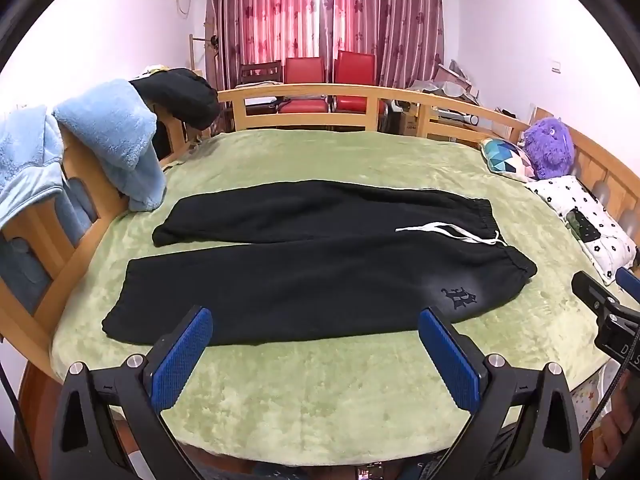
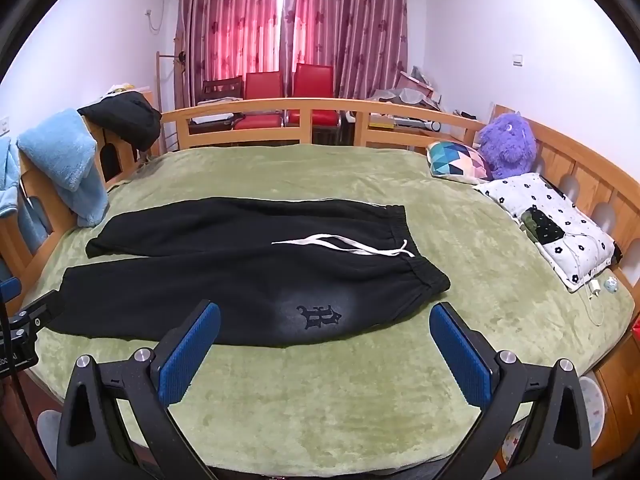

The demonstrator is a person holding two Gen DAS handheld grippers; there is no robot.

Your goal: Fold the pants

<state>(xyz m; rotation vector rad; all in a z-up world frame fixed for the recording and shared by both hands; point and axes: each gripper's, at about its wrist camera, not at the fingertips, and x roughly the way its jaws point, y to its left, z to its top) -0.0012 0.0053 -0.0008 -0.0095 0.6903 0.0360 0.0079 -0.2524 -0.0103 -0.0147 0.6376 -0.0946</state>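
Observation:
Black sweatpants (image 1: 312, 268) lie flat on the green blanket, legs spread to the left, waistband with a white drawstring (image 1: 452, 232) to the right. They also show in the right wrist view (image 2: 248, 276), with a dark logo (image 2: 318, 315) on the near leg. My left gripper (image 1: 316, 320) is open and empty, just short of the near leg's front edge. My right gripper (image 2: 326, 322) is open and empty, just short of the logo area. Its body shows at the right edge of the left wrist view (image 1: 600, 304).
The bed (image 1: 320, 400) has a wooden rail (image 1: 320, 94) around it. Blue fleece (image 1: 108, 136) and a dark garment (image 1: 180, 96) hang on the left rail. Pillows (image 2: 552, 224) and a purple plush toy (image 2: 508, 144) lie at right. Red chairs (image 2: 288, 92) stand behind the bed.

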